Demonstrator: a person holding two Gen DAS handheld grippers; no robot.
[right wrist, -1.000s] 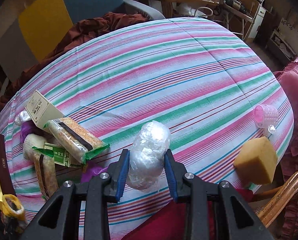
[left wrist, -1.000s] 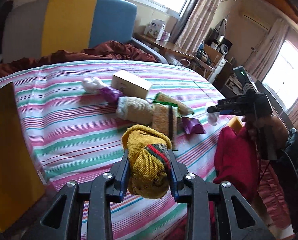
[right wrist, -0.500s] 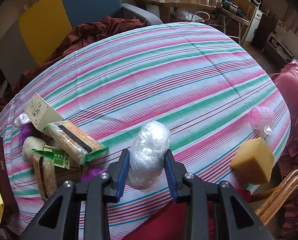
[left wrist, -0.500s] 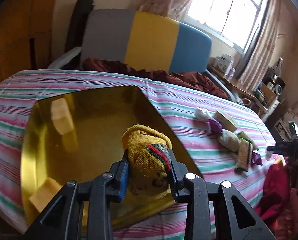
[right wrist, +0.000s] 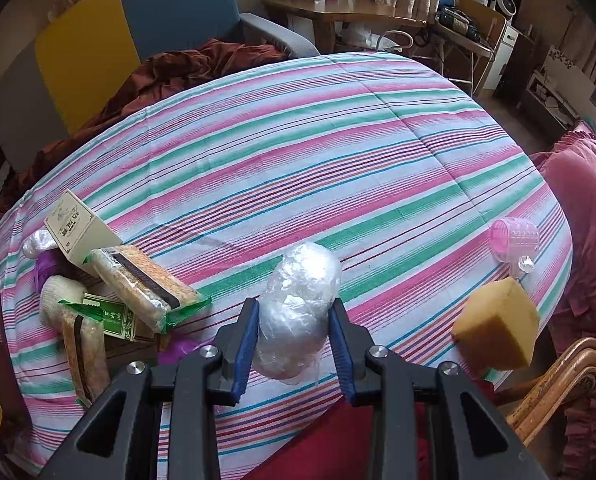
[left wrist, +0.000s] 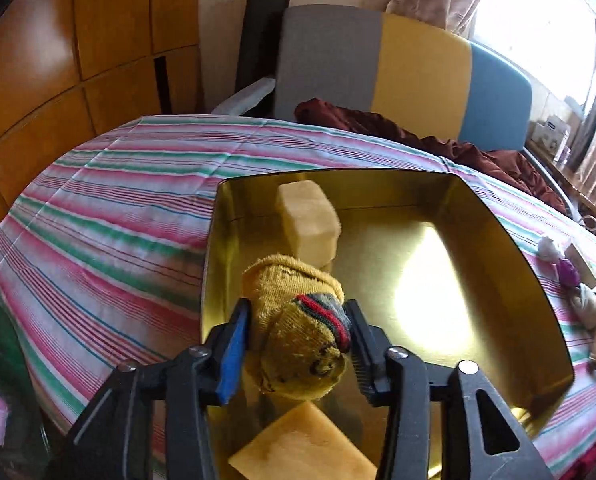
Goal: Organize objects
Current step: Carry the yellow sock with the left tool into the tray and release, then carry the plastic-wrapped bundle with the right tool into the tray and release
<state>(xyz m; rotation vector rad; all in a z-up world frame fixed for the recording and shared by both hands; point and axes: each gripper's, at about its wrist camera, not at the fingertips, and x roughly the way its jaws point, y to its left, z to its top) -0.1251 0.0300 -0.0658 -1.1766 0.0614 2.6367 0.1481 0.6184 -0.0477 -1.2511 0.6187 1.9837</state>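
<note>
Two sponges (left wrist: 309, 228) sit in the gold tray (left wrist: 509, 264) (left tool (left wrist: 298, 344) grips a sock (left wrist: 294, 320)).

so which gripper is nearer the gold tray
Left. The left gripper hangs directly over the gold tray; the right gripper is off over the striped cloth.

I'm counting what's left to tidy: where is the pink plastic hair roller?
In the right wrist view, the pink plastic hair roller lies at the striped bedspread's right edge, just above the yellow sponge block.
</note>
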